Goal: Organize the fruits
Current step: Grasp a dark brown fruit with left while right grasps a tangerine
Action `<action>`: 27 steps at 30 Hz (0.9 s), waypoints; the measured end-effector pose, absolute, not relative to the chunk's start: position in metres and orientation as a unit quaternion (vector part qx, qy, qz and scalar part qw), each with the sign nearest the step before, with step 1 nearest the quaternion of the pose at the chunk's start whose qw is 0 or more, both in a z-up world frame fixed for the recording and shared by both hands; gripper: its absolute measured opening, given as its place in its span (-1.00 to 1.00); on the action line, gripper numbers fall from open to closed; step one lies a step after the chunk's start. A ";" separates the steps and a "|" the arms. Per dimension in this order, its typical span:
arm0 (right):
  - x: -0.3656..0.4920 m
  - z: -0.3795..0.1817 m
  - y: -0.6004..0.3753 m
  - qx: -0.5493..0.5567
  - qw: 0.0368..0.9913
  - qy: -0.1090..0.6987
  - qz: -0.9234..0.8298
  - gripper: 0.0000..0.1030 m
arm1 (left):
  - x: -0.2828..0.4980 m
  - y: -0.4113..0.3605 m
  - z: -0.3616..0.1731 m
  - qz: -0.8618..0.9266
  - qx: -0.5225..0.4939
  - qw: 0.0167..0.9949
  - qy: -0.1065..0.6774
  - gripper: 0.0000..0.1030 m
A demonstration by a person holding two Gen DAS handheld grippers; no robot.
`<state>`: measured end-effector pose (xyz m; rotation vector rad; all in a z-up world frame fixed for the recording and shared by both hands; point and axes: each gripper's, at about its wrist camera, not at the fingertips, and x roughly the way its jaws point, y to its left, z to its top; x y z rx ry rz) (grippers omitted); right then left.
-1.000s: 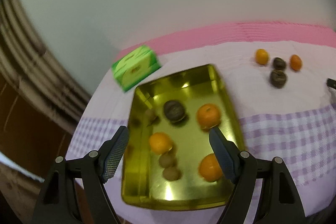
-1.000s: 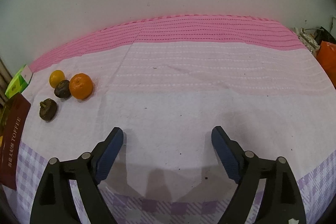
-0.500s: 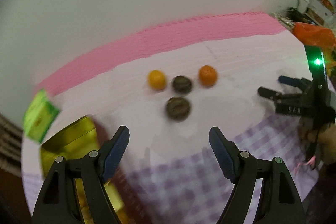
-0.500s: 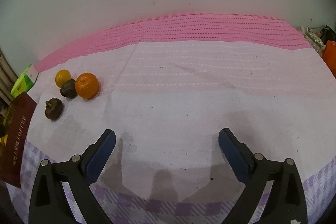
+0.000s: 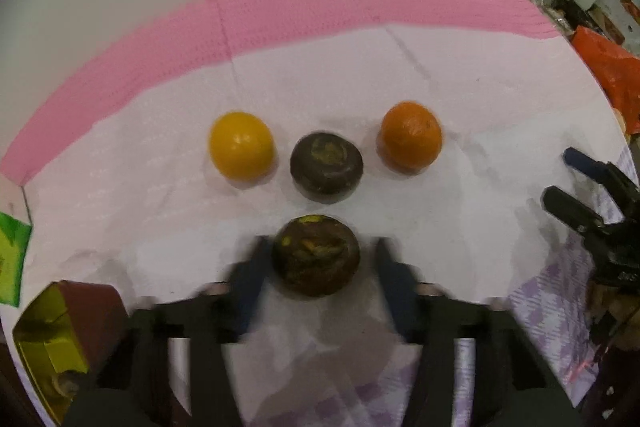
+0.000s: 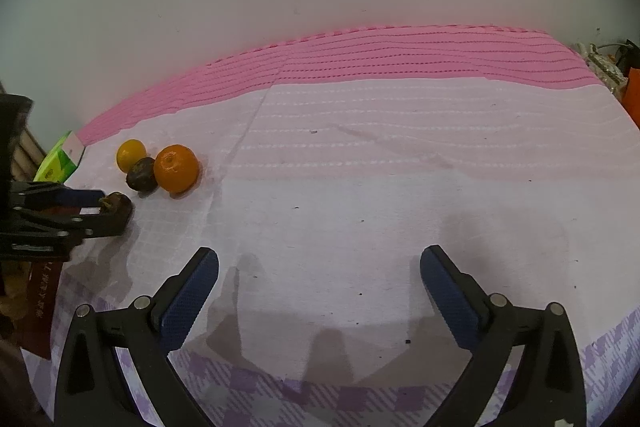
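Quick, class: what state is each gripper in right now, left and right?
Left gripper: jaws closing around the nearer dark fruit, not yet clearly gripping it.
Right gripper: jaws wide and opening, nothing between them.

Left hand-held gripper (image 5: 316,279): fingers motion-blurred while closing around dark fruit (image 5: 316,255); pad contact indeterminate. Gold tray (image 5: 44,343): cut by frame edge, contents unreadable. Green box (image 5: 10,263): cropped. Clutter (image 5: 592,7) at far right: too small to identify.

Left wrist cam: steep down-look, close over fruit cluster (image 5: 320,167). Right wrist cam: shallower, farther, faces wall across tablecloth (image 6: 360,155). Shared: same cluster (image 6: 158,169), green box (image 6: 60,161).
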<state>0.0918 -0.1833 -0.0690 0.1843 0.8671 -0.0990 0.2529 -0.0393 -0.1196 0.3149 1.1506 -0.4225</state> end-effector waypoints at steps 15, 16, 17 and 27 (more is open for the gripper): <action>0.108 -0.042 -0.143 0.062 0.918 0.376 0.111 0.68 | 0.156 -0.006 -0.075 -0.196 -0.001 0.828 0.525 -0.15; 0.116 -0.040 -0.135 0.043 0.918 0.372 0.129 0.64 | 0.150 -0.001 -0.074 -0.193 -0.007 0.829 0.525 -0.15; 0.121 -0.040 -0.129 0.030 0.918 0.369 0.145 0.63 | 0.149 0.006 -0.069 -0.192 -0.011 0.829 0.525 -0.15; 0.184 -0.068 -0.096 -0.063 0.889 0.414 0.187 0.26 | 0.121 0.043 -0.042 -0.172 -0.026 0.844 0.506 -0.15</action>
